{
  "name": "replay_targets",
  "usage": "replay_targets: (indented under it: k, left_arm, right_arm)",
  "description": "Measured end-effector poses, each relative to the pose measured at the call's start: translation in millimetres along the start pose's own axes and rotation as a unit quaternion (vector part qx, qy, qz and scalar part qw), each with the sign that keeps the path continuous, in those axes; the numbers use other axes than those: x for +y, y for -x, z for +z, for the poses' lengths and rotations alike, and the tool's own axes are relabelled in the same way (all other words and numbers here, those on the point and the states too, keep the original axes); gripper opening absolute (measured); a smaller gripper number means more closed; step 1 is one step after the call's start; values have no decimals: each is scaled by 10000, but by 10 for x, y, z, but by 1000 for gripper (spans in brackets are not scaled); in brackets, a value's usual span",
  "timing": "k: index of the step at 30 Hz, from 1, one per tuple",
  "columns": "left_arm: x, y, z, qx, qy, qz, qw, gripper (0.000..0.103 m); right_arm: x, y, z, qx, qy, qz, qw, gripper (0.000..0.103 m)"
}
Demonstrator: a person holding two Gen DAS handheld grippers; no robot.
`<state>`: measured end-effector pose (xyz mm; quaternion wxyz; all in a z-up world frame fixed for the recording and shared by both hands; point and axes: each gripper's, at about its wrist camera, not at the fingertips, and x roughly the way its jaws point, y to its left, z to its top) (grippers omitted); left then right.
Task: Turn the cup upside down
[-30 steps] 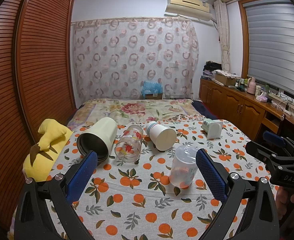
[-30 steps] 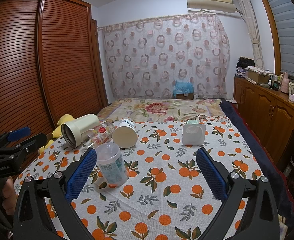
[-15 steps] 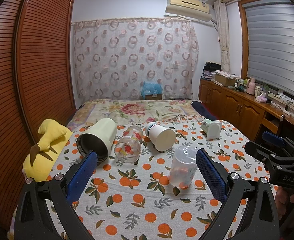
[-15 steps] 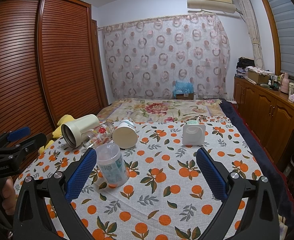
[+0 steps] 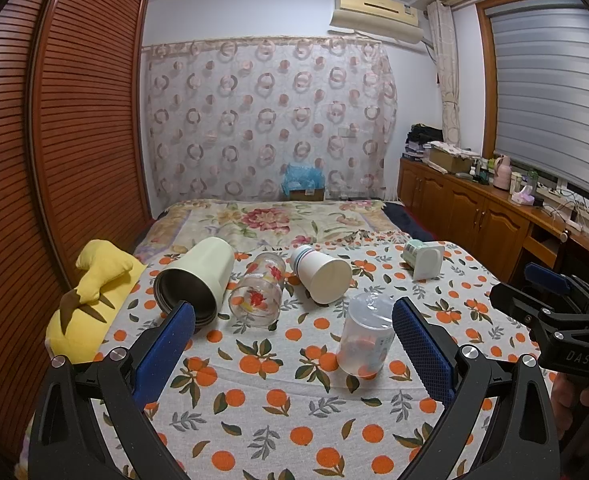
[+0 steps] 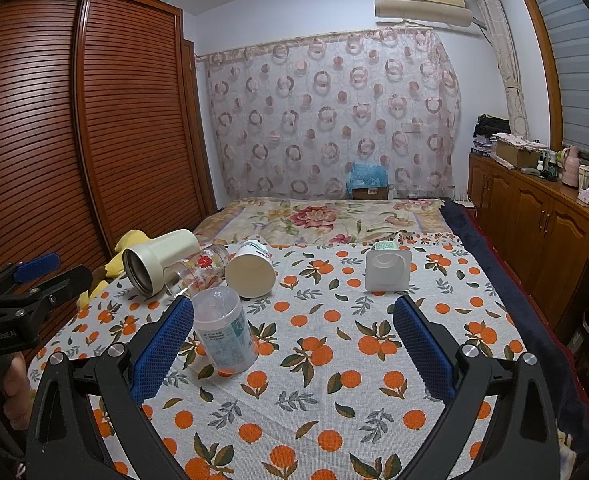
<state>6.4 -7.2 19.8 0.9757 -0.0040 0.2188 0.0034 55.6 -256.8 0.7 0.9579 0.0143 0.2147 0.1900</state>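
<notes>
Cup, clear plastic (image 5: pixel 366 336), stands mouth-down on the orange-print cloth (image 5: pixel 278 396), nearest of the vessels to both tools. Left gripper (image 5: pixel 292 344) is held low over the near edge of the cloth, jaws spread wide and grasping nothing; the cup sits just inside its right blue pad (image 5: pixel 422 354), not visibly touched. Right gripper (image 6: pixel 292 344) is held level at a similar height, jaws likewise released; in its view the cup (image 6: pixel 224 330) stands close to the left pad (image 6: pixel 160 350), contact not determinable. Each tool appears at the edge of the other's view, with part of a hand (image 5: pixel 574 404) on the grip, mostly cut off.

Farther back, lying on their sides in a row: a cream tumbler (image 5: pixel 198 280), a printed glass (image 5: pixel 260 294) and a paper cup (image 5: pixel 322 276). A white square-based container (image 6: pixel 386 270) lies apart to the right. A yellow cushion (image 5: pixel 90 300) sits at the left edge, partly hidden in the right wrist view. Printing on the clear cup is too small to read.
</notes>
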Motion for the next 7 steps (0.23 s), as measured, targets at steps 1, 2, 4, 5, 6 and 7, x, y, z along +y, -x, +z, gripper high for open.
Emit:
replay_targets:
  k: [1,2,4,5,6,7]
  left_arm:
    - [5,-1,-1,-6,-2,7,10000,95]
    - [6,-2,-1,-6,3,6,10000,95]
    - [5,-1,-1,-10,3,0,10000,95]
    - [5,-2,-2,-10,0,4,10000,95]
    - [5,0,-2,-11,1,-7,10000,95]
    - [3,1,-2,-11,1,-8,10000,95]
  right_arm:
    - [0,1,-1,-2,1,-1,10000,101]
    - [0,0,0,-5,3,-5,10000,101]
    - [-1,1,-2,-3,-2,0,10000,101]
    - [-1,1,-1,-4,-1,-3,10000,101]
    - [-1,1,-2,-4,1,-2,10000,101]
    - [-2,1,2,-5,2,-3,10000,101]
